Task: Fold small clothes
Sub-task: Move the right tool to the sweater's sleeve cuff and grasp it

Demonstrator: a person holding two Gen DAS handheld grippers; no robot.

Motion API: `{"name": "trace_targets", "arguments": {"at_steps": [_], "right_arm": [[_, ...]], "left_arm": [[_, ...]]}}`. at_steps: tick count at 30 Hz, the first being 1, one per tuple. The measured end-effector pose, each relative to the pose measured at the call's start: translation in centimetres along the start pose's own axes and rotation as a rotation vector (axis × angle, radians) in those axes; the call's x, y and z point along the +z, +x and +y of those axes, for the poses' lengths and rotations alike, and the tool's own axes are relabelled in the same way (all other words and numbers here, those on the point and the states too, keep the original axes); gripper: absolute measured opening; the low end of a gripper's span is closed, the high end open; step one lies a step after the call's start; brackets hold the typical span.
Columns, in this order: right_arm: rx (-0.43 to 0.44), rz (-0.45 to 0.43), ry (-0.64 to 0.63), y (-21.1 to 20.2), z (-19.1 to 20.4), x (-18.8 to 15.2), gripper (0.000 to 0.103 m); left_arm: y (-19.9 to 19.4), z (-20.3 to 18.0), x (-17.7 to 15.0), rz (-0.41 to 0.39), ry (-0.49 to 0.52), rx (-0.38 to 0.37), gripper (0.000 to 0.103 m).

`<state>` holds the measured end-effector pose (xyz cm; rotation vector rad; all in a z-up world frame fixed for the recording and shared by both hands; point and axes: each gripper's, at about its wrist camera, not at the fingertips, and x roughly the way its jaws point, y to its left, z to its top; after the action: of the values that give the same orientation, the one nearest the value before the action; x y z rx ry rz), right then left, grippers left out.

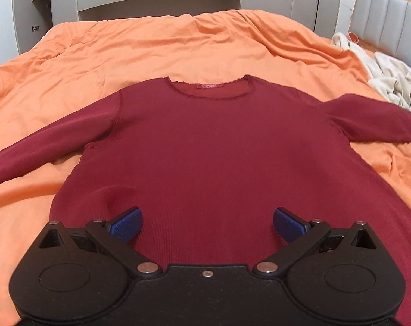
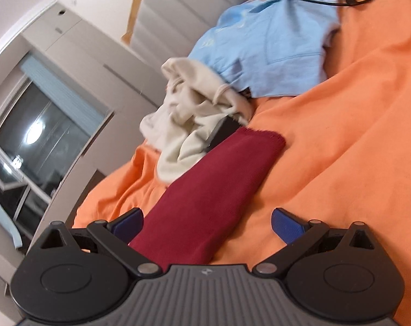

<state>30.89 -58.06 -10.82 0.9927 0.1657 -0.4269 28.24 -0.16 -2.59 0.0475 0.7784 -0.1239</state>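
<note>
Left wrist, red top [image 1: 205,141] flat, neck label [image 1: 210,85] unreadable, both grippers [image 1: 207,224] [image 2: 207,224] w/ jaws apart

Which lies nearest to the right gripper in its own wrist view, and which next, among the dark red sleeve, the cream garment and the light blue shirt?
From the right gripper:
1. Dark red sleeve, between the open fingers, toward the left one.
2. Cream garment, past the cuff, upper left.
3. Light blue shirt, farthest, by the headboard.

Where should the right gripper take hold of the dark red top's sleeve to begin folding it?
At the sleeve cuff, its free end lying flat on the orange bedding. The open right gripper already lines up along the sleeve, so come from the bare bedding side, away from the cream garment.
</note>
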Motion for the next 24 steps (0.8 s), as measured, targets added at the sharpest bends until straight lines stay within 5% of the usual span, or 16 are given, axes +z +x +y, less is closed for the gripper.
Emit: {"name": "trace_targets", "arguments": {"at_steps": [5,8,10,13,16,24], "right_arm": [[-0.074,-0.025,-0.020,1.1,0.1,0.3,0.078],[-0.118,-0.033,-0.014,1.4,-0.3,0.4,0.053],[-0.134,-0.035,0.001,1.4,-0.6,0.5,0.023],[-0.118,-0.039,0.044,0.8,-1.3,0.7,0.009],[-0.106,-0.056,0.021,0.5,-0.6,1.2,0.006],[0.010,-0.123,-0.276,-1.6,6.3,1.1,0.005]], "left_arm": [[0.2,-0.3,-0.1,0.004,0.020,0.016,0.103],[0.2,-0.5,-0.2,0.003,0.025,0.021,0.102],[0.2,-0.5,-0.2,0.002,0.024,0.021,0.103],[0.2,-0.4,-0.2,0.002,0.020,0.020,0.102],[0.3,-0.4,-0.1,0.003,0.018,0.020,0.102],[0.1,0.3,0.2,0.001,-0.016,0.004,0.102]]}}
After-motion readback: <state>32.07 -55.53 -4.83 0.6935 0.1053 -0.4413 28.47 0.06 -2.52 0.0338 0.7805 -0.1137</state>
